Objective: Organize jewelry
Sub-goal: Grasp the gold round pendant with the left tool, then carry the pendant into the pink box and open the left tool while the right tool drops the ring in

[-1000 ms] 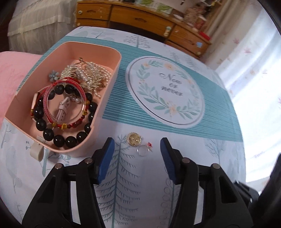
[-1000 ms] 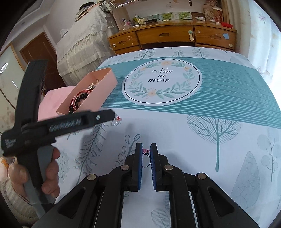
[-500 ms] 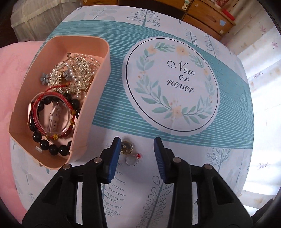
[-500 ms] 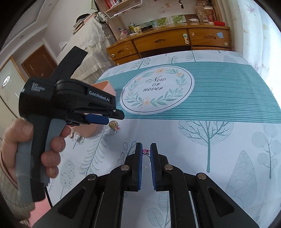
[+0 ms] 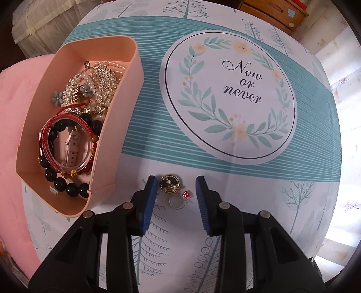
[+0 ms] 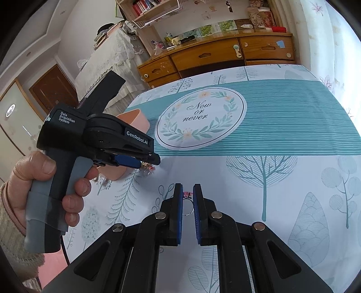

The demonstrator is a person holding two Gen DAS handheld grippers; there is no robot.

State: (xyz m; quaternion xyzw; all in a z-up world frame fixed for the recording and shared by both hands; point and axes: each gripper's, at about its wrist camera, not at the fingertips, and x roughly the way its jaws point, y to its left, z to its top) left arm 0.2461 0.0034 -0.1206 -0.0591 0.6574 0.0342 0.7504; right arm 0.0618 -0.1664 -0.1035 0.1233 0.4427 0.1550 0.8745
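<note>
The gold brooch (image 5: 169,184) and the little red-stone ring (image 5: 179,200) touching it both lie on the bench (image 5: 259,202) right between the wide-open left tongs (image 5: 176,183), just beside the pink tray (image 5: 108,157) full of bracelets. The right tongs (image 6: 187,191) sit well apart from the tray, nearly closed around another ring (image 6: 187,204) with a pink top, though I can't tell if they're actually pinching it.

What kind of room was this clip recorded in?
Most likely a lived-in bedroom or home study: a wooden dresser with cluttered top lines the wall, a bookshelf hangs above it, and a printed tablecloth covers the table holding a pink jewelry box.
</note>
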